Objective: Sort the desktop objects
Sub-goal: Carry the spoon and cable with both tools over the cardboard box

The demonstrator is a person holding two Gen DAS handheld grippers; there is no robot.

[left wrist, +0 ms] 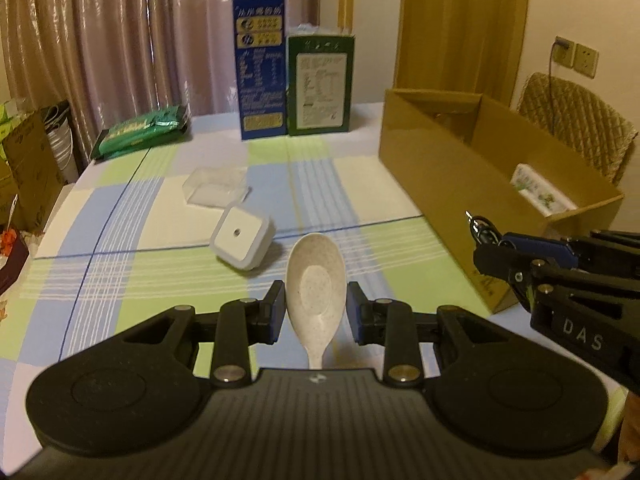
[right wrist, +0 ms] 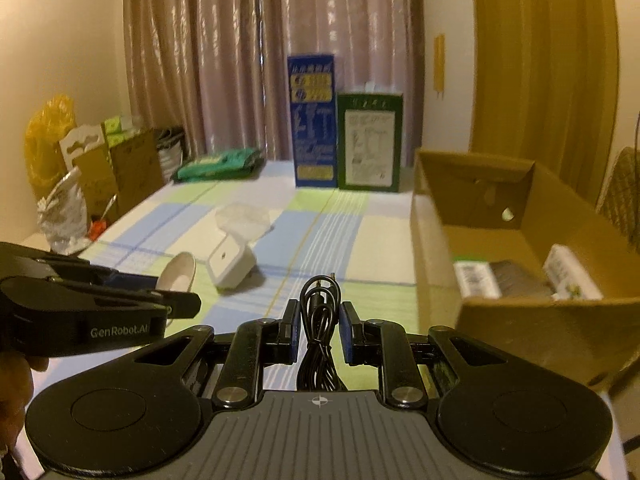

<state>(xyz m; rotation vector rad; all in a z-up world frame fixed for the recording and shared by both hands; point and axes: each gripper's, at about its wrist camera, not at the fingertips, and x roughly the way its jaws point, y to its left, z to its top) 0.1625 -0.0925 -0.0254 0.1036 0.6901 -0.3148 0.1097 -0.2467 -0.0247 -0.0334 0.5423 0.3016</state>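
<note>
My left gripper [left wrist: 316, 306] is shut on a speckled white spoon [left wrist: 315, 280], held above the checked tablecloth; the spoon also shows in the right wrist view [right wrist: 178, 274]. My right gripper [right wrist: 319, 326] is shut on a coiled black cable [right wrist: 320, 320], just left of the open cardboard box [right wrist: 512, 320]. The cable also shows in the left wrist view [left wrist: 482, 230]. A white square night light [left wrist: 242, 238] lies tilted on the table, with a clear plastic case [left wrist: 216, 186] behind it.
The cardboard box [left wrist: 440, 176] holds white packets [right wrist: 476, 278]. A blue carton [left wrist: 262, 66] and a green carton [left wrist: 320, 84] stand at the back. A green packet [left wrist: 140, 130] lies at the far left. Bags and boxes stand beyond the table's left edge.
</note>
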